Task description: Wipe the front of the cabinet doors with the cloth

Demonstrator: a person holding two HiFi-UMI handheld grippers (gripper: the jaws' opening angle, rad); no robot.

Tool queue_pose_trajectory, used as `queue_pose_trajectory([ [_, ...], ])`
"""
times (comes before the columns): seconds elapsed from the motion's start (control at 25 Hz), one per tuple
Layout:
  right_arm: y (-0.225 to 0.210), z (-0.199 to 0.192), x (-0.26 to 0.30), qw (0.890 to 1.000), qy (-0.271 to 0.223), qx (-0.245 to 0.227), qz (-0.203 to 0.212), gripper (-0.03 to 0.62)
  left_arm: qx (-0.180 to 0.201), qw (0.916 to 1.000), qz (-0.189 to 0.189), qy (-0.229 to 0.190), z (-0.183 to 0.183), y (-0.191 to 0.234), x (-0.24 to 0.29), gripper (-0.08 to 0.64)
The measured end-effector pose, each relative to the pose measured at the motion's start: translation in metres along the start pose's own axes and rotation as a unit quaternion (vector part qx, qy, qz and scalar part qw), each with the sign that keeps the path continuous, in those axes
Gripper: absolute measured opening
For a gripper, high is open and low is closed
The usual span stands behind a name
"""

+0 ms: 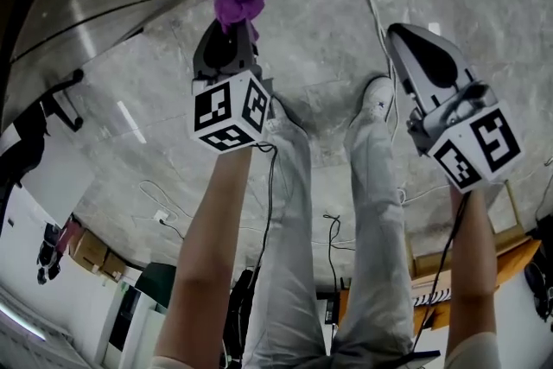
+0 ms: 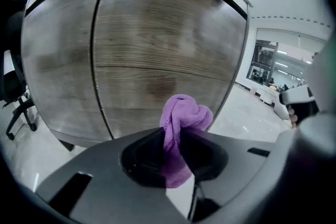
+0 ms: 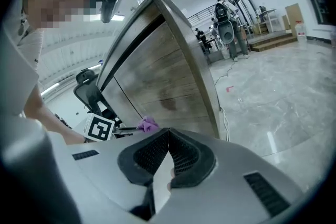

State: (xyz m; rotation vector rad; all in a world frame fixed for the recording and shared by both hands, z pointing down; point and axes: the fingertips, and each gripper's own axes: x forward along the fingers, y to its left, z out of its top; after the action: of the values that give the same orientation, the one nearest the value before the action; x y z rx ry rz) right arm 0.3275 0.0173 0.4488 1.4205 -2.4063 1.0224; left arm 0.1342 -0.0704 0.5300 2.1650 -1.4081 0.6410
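The cloth [image 2: 181, 118] is a purple wad pinched between the jaws of the left gripper [image 2: 176, 136], and only a small knot pokes out past the tips. It sits low in front of the doors [image 2: 157, 50], right of the seam [image 2: 100, 60]. No view shows whether it touches the wood.

With so little cloth out front, a firm press could likely bring the hard jaw tips onto the wood and scrape it. A sideways drag may also tug the wad loose, since the jaws hold only a narrow fold. The small knot covers a thin stripe, so patches could be missed, above all near the seam and the edges.

The right gripper [image 3: 167, 136] hangs off to the side with its jaws together on nothing. A cable [image 1: 371, 4] lies on the floor [image 1: 328, 99] beside the shoes [image 1: 376, 95], so a step along the cabinet might snag it.
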Motion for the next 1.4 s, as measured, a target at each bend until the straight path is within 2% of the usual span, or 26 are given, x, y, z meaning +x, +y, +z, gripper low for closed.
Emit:
queue_pose_trajectory([
  [0.36, -0.036, -0.024, -0.021, 1.000, 0.002, 0.027, 0.000, 0.028, 0.025, 0.9977, -0.062, 0.008, -0.004, -0.100, 0.041, 0.077],
  [0.68, -0.076, -0.047, -0.024, 0.998, 0.001, 0.057, -0.006, 0.028, 0.030, 0.9956, -0.087, 0.018, -0.015, -0.152, 0.082, 0.077],
  [1.08, -0.097, -0.050, -0.008, 0.999, -0.006, 0.044, -0.012, 0.028, 0.042, 0.9935, -0.105, 0.003, -0.004, -0.168, 0.120, 0.077],
  [1.24, -0.090, -0.048, 0.002, 0.999, -0.011, 0.041, -0.013, 0.028, 0.036, 0.9940, -0.103, -0.002, 0.000, -0.153, 0.124, 0.077],
  [1.4, -0.080, -0.054, 0.009, 0.999, -0.007, 0.039, -0.013, 0.028, 0.047, 0.9934, -0.105, -0.005, 0.003, -0.141, 0.124, 0.077],
])
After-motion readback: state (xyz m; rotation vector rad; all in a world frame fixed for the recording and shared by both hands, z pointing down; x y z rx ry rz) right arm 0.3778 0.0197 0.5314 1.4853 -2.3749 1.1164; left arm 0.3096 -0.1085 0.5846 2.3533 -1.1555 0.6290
